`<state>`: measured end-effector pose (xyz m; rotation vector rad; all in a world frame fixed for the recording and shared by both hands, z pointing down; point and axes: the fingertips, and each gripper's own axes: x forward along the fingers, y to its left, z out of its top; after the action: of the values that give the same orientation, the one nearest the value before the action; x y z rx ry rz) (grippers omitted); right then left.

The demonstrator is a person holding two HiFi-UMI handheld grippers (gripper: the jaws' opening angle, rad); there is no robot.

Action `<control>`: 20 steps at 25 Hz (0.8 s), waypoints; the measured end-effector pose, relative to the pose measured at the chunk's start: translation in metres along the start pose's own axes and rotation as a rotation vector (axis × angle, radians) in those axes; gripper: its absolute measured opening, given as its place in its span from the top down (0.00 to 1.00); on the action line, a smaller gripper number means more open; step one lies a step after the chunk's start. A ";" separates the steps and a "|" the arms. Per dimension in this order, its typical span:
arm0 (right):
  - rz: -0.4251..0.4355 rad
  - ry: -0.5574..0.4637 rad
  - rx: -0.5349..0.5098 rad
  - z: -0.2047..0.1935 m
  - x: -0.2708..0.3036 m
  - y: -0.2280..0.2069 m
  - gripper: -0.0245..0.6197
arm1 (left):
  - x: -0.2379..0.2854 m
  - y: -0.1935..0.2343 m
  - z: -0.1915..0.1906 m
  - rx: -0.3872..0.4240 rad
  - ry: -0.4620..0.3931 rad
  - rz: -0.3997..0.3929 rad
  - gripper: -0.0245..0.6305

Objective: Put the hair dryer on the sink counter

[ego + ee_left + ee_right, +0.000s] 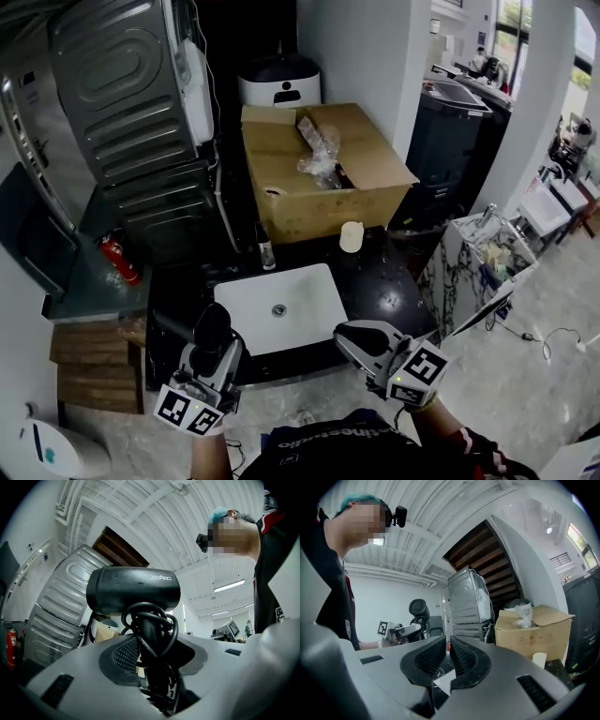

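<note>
Left gripper [216, 360] has its jaws clamped fairly wide on the handle of the hair dryer [212, 326], cord wound round the handle; the dryer is held upright in the air over the front left edge of the black counter [380, 272], just left of the white sink [246, 302]. Right gripper [349, 337] sits off the sink's front right corner, jaws closed down to a thin slit with nothing between them.
</note>
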<state>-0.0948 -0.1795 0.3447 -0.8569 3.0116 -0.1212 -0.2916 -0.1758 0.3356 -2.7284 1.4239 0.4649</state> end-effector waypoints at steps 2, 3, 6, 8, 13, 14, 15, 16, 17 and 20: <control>-0.001 0.031 -0.037 -0.005 0.010 -0.002 0.90 | 0.009 0.011 -0.008 -0.017 0.009 -0.009 0.69; -0.005 0.046 -0.046 -0.009 0.013 -0.005 0.89 | 0.014 0.014 -0.013 -0.028 0.013 -0.013 0.69; -0.024 0.064 -0.030 -0.013 0.017 -0.021 0.89 | 0.032 0.020 -0.023 -0.051 0.026 -0.035 0.69; -0.024 0.030 -0.010 -0.003 0.019 -0.030 0.89 | 0.045 0.021 -0.027 -0.055 0.037 -0.050 0.69; -0.042 0.013 -0.010 0.003 0.009 -0.065 0.90 | 0.083 0.014 -0.047 -0.072 0.055 -0.075 0.69; -0.050 0.005 -0.004 0.004 0.005 -0.072 0.89 | 0.090 0.012 -0.052 -0.068 0.064 -0.085 0.69; -0.062 -0.002 0.002 0.004 0.001 -0.079 0.90 | 0.097 0.009 -0.056 -0.061 0.075 -0.095 0.69; -0.076 -0.005 0.009 0.004 -0.003 -0.086 0.90 | 0.104 0.006 -0.061 -0.054 0.085 -0.105 0.69; -0.093 0.002 0.016 0.002 -0.008 -0.093 0.89 | 0.112 0.003 -0.065 -0.050 0.096 -0.117 0.69; -0.143 0.036 0.027 -0.003 -0.025 -0.111 0.90 | 0.138 -0.009 -0.083 -0.046 0.131 -0.171 0.69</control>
<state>-0.0155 -0.2599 0.3561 -1.0779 2.9717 -0.1806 -0.1896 -0.2944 0.3759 -2.9341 1.2025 0.3196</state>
